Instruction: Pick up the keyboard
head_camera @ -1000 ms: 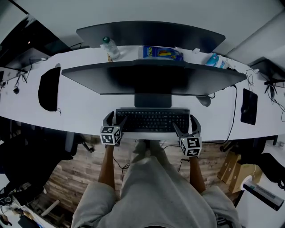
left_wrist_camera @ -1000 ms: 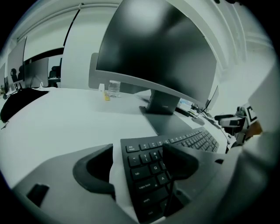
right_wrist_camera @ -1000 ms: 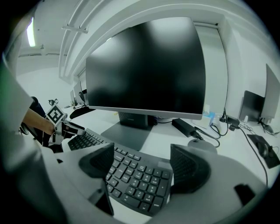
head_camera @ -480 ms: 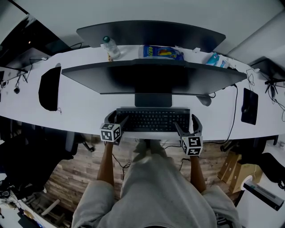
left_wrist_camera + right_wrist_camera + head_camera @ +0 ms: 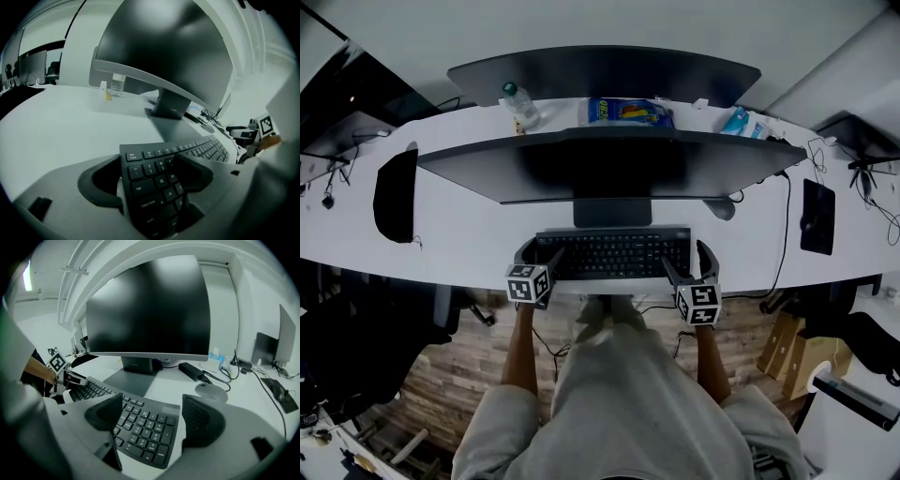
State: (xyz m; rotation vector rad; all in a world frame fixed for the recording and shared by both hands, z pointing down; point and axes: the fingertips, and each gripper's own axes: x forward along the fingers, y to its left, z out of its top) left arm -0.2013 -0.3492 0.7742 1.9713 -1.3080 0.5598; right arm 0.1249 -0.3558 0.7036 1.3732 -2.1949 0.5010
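keyboard [image 5: 614,253] not yet gripped | left gripper [image 5: 540,251] spread, straddling left end | right gripper [image 5: 687,261] spread, straddling right end | we bracket both ends for level lift

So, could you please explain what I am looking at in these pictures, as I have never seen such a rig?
No robot here: a person stands at a white desk holding a two-jaw gripper in each hand. The top-down picture comes from a camera on the head; the other two come from cameras riding on the grippers, looking along their jaws. On the desk lie a black keyboard, a dark monitor, a mouse and a water bottle. The left gripper and right gripper each straddle one end of the keyboard, jaws apart; nothing is clamped yet.
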